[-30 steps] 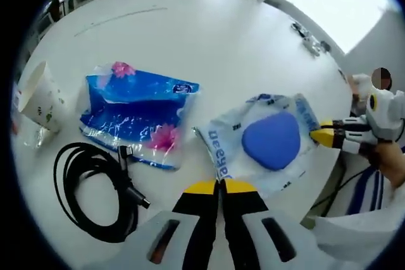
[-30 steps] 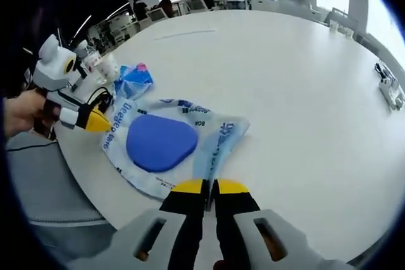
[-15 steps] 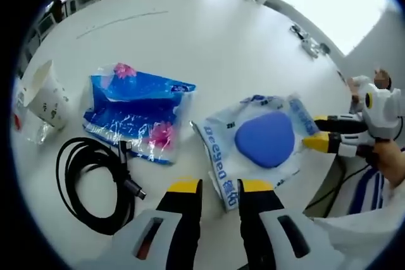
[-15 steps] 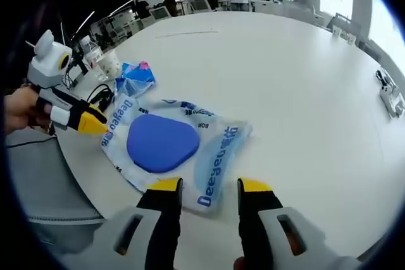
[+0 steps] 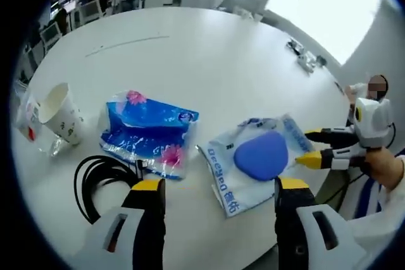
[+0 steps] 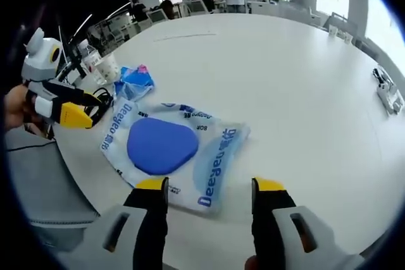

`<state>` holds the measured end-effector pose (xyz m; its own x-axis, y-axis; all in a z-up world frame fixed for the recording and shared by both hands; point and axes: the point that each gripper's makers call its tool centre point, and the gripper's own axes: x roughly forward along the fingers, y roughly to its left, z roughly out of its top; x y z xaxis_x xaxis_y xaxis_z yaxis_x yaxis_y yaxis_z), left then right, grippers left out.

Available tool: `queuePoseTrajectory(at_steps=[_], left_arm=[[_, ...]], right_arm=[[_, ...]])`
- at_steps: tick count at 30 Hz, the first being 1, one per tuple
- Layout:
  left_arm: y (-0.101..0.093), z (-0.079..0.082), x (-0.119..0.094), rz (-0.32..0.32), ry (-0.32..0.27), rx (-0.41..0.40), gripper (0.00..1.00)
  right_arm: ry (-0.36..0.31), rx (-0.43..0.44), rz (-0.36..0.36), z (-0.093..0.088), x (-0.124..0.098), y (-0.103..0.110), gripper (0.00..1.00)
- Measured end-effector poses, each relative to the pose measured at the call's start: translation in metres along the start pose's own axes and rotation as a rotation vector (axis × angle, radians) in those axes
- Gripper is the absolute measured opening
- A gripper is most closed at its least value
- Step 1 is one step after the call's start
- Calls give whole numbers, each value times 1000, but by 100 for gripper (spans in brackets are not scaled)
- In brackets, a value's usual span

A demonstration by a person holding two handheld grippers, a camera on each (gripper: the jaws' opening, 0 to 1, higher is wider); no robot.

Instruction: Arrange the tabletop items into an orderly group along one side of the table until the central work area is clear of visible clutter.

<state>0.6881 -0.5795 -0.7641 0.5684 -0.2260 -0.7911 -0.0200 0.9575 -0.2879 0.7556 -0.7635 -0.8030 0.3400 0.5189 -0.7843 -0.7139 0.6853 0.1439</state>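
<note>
Both grippers, left and right, jaws wide apart, gripping nothing, flanking pouch on desk.

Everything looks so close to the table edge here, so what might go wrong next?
The clear packet with the blue pad lies near the table's rim; a careless nudge might slide it off. The black cable loops loosely beside the blue tissue pack, so it may snag and drag. The paper cup looks light and could tip.
</note>
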Motion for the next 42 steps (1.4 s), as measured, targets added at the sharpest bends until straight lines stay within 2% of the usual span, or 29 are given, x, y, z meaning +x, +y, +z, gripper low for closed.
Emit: queuePoseTrajectory(at_steps=[7, 15, 18, 22, 24, 32, 42], left_arm=[[4, -1, 0, 4, 4, -4, 67], [12, 5, -6, 14, -4, 1, 66], [17, 6, -9, 17, -4, 2, 65], [31, 12, -16, 39, -16, -18, 63], [42, 17, -18, 48, -24, -24, 63], [82, 38, -26, 99, -52, -36, 61], [101, 43, -22, 112, -48, -37, 58]], right_arm=[[1, -4, 2, 1, -1, 0, 51], [17, 2, 10, -3, -1, 3, 51], [5, 8, 13, -1, -1, 4, 50], [-2, 20, 20, 4, -1, 6, 50], [-29, 80, 37, 13, -2, 9, 50], [-45, 58, 49, 28, 1, 21, 50], [-45, 34, 25, 38, 4, 25, 50]])
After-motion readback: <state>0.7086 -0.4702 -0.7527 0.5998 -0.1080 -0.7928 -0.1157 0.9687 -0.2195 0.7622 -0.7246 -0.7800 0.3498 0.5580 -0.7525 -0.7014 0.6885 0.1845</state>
